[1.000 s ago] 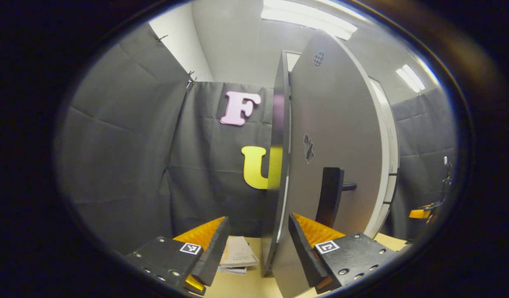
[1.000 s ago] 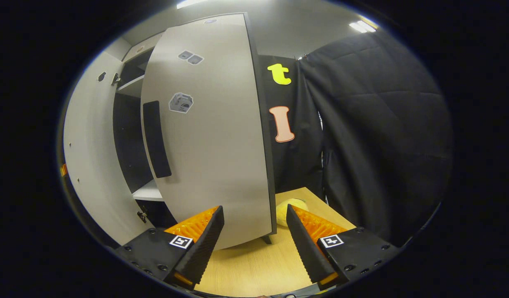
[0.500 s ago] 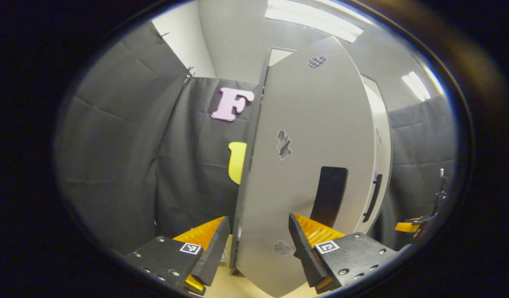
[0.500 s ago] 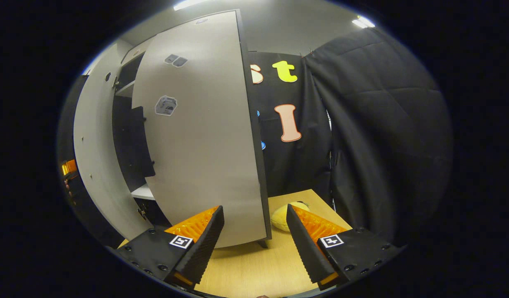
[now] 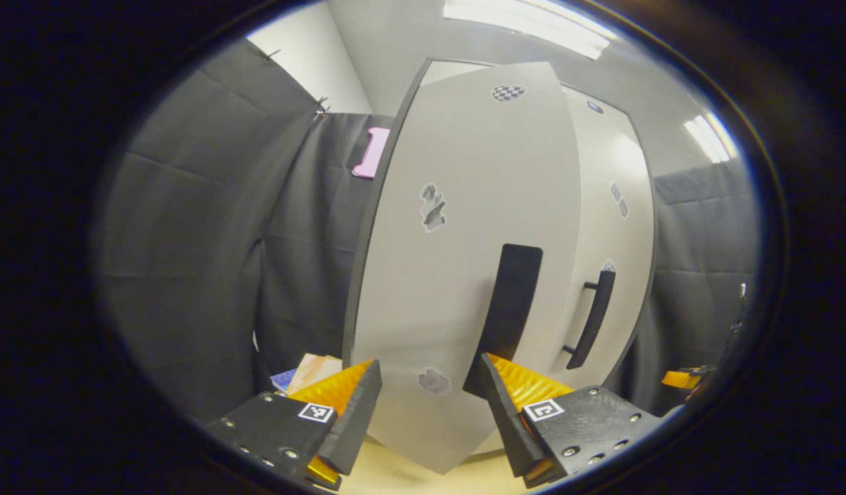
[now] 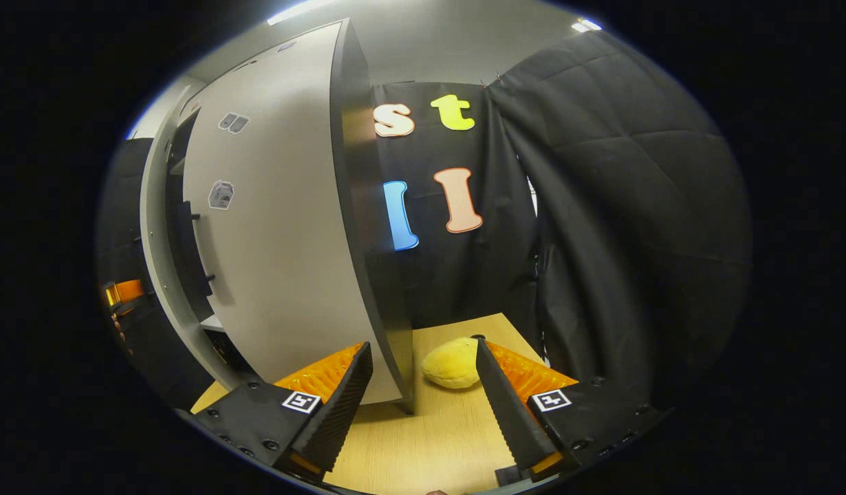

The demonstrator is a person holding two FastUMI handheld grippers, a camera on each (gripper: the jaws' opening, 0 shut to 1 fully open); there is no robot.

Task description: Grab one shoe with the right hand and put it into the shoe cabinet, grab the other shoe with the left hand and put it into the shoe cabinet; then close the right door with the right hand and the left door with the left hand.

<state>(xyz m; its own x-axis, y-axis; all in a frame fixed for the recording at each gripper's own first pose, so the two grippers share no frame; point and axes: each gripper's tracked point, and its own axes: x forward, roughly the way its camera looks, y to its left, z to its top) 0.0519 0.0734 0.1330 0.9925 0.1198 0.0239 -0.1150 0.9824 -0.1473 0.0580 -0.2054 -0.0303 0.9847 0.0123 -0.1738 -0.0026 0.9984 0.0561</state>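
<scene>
**Both grippers spread at the shoe cabinet doors, nothing held**

Landmark = shoe cabinet (image 5: 602, 172), grey, on a light wooden tabletop (image 6: 437, 433).

Left gripper view:
- Left gripper (image 5: 430, 402) has its fingers wide apart, empty. The left door (image 5: 464, 275) face sits right in front of it, lower edge of the door between the two fingers; can't tell if either finger touches it.
- Left door has a flat black handle (image 5: 509, 309) and small stickers (image 5: 433, 206) on its face. It looks nearly flush with the cabinet front; can't confirm fully shut.
- Right door (image 5: 612, 227), beyond it, carries a black bar handle (image 5: 591, 316).
- Some papers (image 5: 306, 368) lie on the table left of the cabinet, just past the left finger.
- Other gripper peeks in at the far right edge (image 5: 681, 378), right of the cabinet.

Right gripper view:
- Right gripper (image 6: 423, 405) is also spread wide, empty. The right door's (image 6: 272, 227) dark outer edge runs down between its fingers.
- A dark gap shows between that door and the cabinet body on its left.
- Yellow plush-like object (image 6: 454, 363) lies on the table right of the cabinet, just behind the right finger.

Shoes: can't see them; cabinet interior hidden by the doors.
</scene>
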